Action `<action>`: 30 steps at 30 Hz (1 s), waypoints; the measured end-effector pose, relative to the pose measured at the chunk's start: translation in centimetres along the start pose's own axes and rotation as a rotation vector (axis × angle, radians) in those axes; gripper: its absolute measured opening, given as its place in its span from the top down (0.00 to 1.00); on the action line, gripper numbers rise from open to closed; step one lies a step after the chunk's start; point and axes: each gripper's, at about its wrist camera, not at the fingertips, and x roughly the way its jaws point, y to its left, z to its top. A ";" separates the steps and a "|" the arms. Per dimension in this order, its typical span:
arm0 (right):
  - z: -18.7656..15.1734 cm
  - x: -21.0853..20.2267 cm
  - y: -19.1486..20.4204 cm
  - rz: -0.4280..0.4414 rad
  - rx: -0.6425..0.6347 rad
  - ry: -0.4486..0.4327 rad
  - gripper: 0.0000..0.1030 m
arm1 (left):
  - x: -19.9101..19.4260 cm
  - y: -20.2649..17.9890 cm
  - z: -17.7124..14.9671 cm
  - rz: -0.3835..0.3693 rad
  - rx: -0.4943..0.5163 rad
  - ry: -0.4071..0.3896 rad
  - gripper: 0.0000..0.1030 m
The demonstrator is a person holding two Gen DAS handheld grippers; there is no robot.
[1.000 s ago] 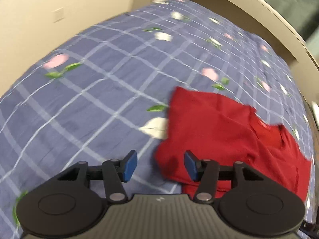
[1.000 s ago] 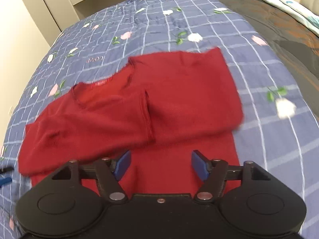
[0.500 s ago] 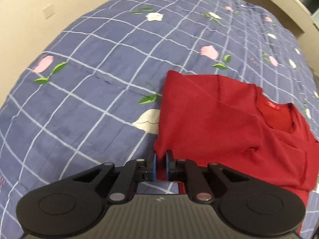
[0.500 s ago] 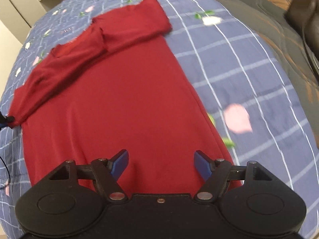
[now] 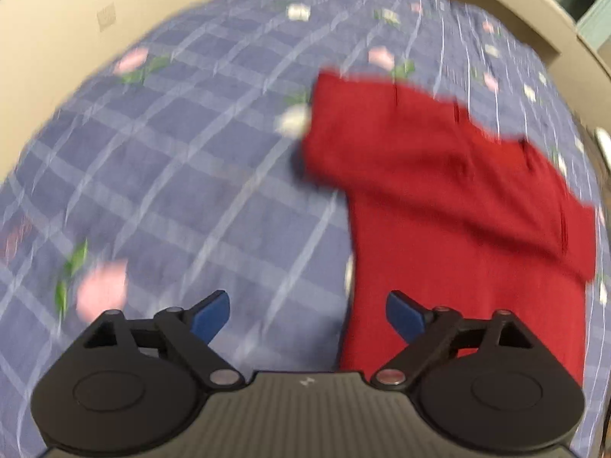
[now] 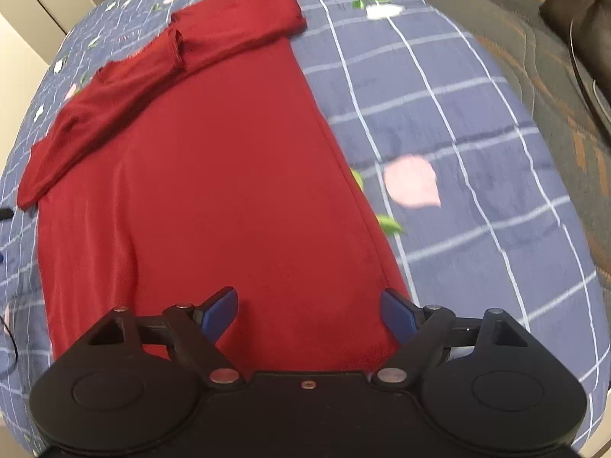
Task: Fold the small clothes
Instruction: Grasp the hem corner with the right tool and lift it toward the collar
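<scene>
You're lining up on the hem end of the red long-sleeve top (image 6: pixel 214 175), lying flat on the checked floral bedspread (image 6: pixel 439 122) with both sleeves folded across its chest. Left gripper (image 5: pixel 307 315) jaws have just been opening, right gripper (image 6: pixel 309 311) too; both wide, holding nothing. Pinch both bottom corners evenly. Both are pointing steeply down.

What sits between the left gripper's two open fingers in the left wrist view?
Bare blue checked bedspread and the red shirt's side edge; the left gripper grips nothing, its jaws having just opened.
</scene>
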 end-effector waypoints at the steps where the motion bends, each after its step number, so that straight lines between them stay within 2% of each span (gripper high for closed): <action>1: -0.3 0.1 -0.3 0.013 -0.005 0.005 0.19 | -0.1 0.0 -1.2 -0.006 0.002 0.023 0.11; 5: -1.1 0.1 -0.5 0.043 -0.046 -0.005 0.19 | -0.1 -0.4 -6.0 -0.023 0.037 0.122 0.12; 8: -1.4 -0.3 -1.2 0.072 -0.027 -0.021 0.26 | -0.1 -0.8 -8.8 -0.055 0.052 0.189 0.34; 9: -1.4 -0.4 -1.6 0.080 -0.011 -0.025 0.35 | -0.1 -1.0 -9.5 -0.050 0.064 0.204 0.57; 10: -1.5 -0.5 -1.9 0.088 0.004 -0.027 0.50 | -0.1 -1.3 -10.1 -0.044 0.081 0.212 0.80; 11: -1.6 -0.6 -2.3 0.102 0.018 -0.023 0.62 | -0.4 -1.5 -10.6 -0.053 0.090 0.210 0.86; 12: -1.6 -0.6 -2.6 0.112 0.025 -0.016 0.85 | -0.8 -1.7 -10.9 -0.056 0.093 0.200 0.92; 13: -1.8 -0.7 -2.9 0.126 0.027 -0.007 0.99 | -1.3 -1.9 -11.1 -0.052 0.099 0.188 0.94; 16: -2.5 -2.0 -2.8 0.153 -0.030 -0.017 1.00 | -3.1 -2.8 -11.5 -0.005 0.122 0.149 0.96; 19: -3.3 -3.9 -2.5 0.138 -0.098 -0.042 1.00 | -5.5 -3.5 -11.8 0.047 0.135 0.103 0.96; 22: -4.1 -5.5 -3.2 0.131 -0.115 -0.055 1.00 | -7.6 -3.7 -12.0 0.070 0.157 0.076 0.95; 24: -4.6 -6.4 -3.3 0.107 -0.172 -0.062 1.00 | -8.2 -4.1 -12.0 0.062 0.180 0.043 0.94; 25: -4.9 -6.8 -3.1 0.089 -0.232 -0.065 0.89 | -8.7 -4.2 -12.2 0.049 0.189 0.025 0.88; 27: -5.3 -7.2 -2.7 0.094 -0.318 -0.073 0.72 | -9.1 -4.9 -12.5 0.068 0.212 0.015 0.77; 28: -5.6 -7.4 -2.5 0.105 -0.357 -0.081 0.63 | -9.3 -5.0 -12.8 0.089 0.226 0.005 0.66; 29: -5.8 -7.3 -2.3 0.110 -0.389 -0.086 0.58 | -9.5 -5.1 -13.3 0.106 0.242 -0.010 0.60; 30: -6.0 -7.2 -2.1 0.107 -0.429 -0.089 0.50 | -9.6 -5.1 -13.8 0.114 0.254 -0.022 0.45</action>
